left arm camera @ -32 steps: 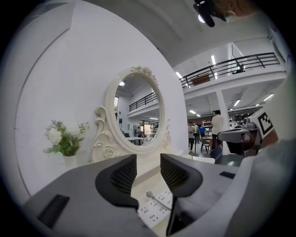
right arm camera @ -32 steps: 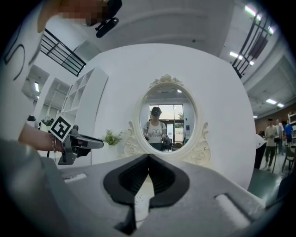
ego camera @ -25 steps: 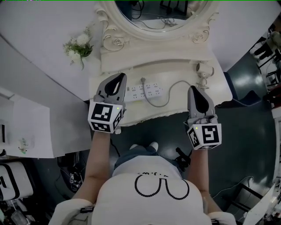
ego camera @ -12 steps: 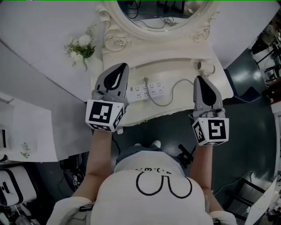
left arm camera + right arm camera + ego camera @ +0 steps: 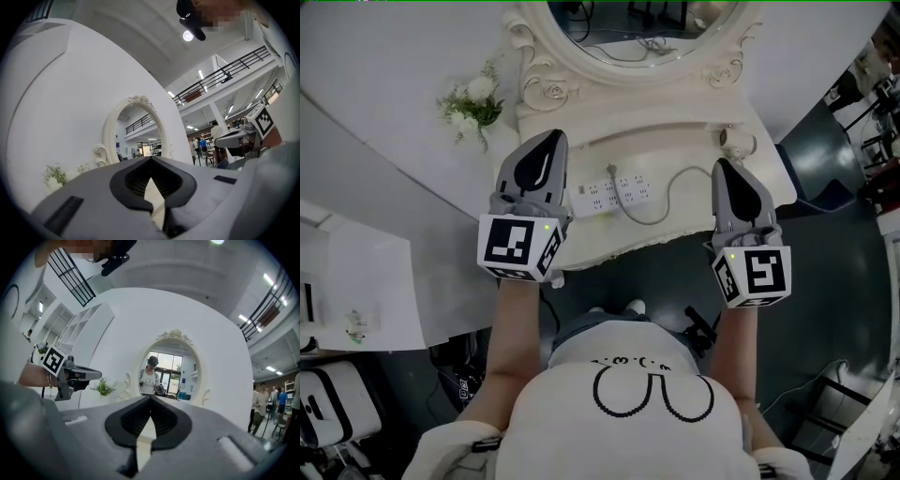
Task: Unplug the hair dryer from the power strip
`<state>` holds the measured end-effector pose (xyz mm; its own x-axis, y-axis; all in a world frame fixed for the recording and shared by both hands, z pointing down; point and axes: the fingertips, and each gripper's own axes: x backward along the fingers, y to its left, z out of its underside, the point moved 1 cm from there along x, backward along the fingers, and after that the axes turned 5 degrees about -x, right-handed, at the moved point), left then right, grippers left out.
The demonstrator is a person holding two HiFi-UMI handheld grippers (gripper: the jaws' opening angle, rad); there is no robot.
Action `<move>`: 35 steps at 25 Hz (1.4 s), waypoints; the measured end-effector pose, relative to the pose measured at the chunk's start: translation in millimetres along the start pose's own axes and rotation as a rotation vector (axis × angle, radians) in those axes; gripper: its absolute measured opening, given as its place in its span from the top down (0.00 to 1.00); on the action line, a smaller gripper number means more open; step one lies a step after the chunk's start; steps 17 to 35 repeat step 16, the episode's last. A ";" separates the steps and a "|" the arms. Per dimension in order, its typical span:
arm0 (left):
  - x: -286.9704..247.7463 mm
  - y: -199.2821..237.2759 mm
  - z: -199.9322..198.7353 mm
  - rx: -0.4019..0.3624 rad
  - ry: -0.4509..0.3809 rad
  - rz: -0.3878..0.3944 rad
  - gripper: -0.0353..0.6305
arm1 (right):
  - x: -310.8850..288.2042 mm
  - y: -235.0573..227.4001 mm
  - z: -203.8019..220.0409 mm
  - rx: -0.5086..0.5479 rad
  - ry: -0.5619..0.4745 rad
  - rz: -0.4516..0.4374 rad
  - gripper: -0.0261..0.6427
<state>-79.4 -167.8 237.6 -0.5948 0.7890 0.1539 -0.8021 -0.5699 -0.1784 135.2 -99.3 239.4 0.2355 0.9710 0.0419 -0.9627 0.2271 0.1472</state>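
Observation:
A white power strip [image 5: 614, 195] lies on the cream vanity table [image 5: 675, 141] below the oval mirror [image 5: 628, 37]. From the strip a grey cable [image 5: 661, 214] loops right and passes behind my right gripper; I cannot make out the hair dryer itself. My left gripper [image 5: 547, 139] hovers over the strip's left end, shut and empty. My right gripper [image 5: 727, 167] hangs over the table's right part, also shut with nothing in it. In the left gripper view my left gripper [image 5: 151, 160] points at the mirror [image 5: 136, 136], and in the right gripper view my right gripper [image 5: 151, 398] does the same.
A small bunch of white flowers [image 5: 471, 103] stands left of the mirror by the white wall. A small ornament [image 5: 737, 143] sits at the table's back right. The table's front edge [image 5: 628, 248] runs just behind both grippers, with dark floor to the right.
Both grippers have lifted and moved a little toward the mirror. The strip and cable lie as before.

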 end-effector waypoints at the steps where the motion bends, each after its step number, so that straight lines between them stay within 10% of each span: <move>1: 0.7 0.6 -0.5 0.002 0.000 -0.003 0.95 | 0.9 0.2 -0.6 0.000 0.000 0.000 0.97; 35: 11.5 -4.2 -10.5 -0.021 -0.012 0.012 0.95 | 12.5 6.4 -7.2 0.006 -0.006 0.013 0.97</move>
